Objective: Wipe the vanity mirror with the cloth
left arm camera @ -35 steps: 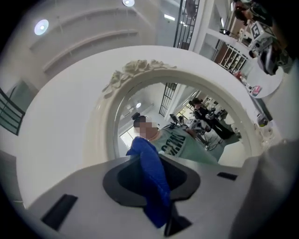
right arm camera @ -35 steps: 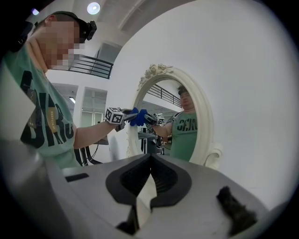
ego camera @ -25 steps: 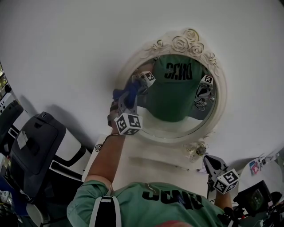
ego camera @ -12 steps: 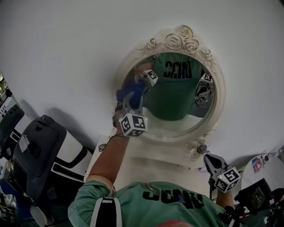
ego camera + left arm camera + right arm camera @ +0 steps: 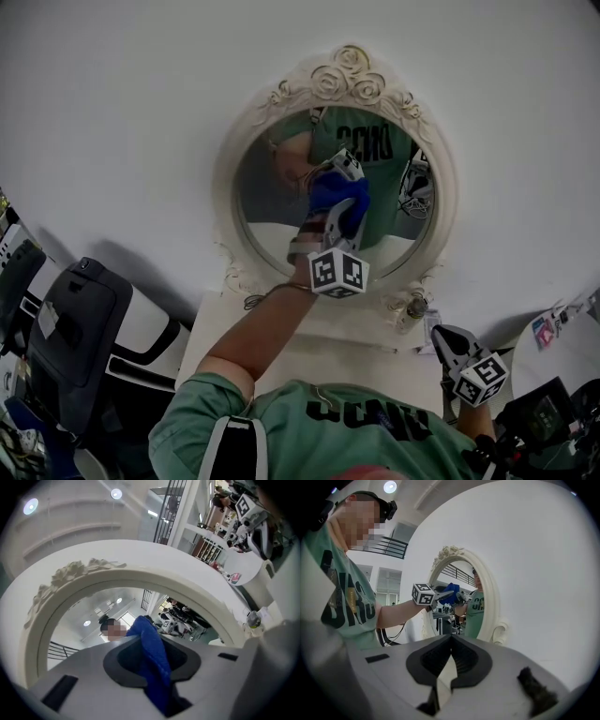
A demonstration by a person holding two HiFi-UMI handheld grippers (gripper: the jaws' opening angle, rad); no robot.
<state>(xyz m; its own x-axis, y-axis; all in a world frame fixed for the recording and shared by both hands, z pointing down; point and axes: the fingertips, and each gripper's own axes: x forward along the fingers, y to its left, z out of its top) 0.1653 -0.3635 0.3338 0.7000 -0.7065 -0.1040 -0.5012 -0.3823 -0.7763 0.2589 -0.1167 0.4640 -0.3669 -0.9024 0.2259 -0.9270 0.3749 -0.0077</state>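
Pressing a blue cloth (image 5: 337, 192) to the middle of the glass of an oval vanity mirror (image 5: 267, 202), the left gripper (image 5: 341, 208) reaches up with its jaws clenched on the fabric, a person's bare forearm (image 5: 253, 323) stretched out behind it. The mirror's cream frame (image 5: 349, 77), crowned with carved roses, stands upright against a white wall (image 5: 122, 112) at the far edge of a white tabletop (image 5: 309, 352). The right gripper (image 5: 444, 339) hangs low at the near right, well apart from the mirror, its jaws closed together on nothing.
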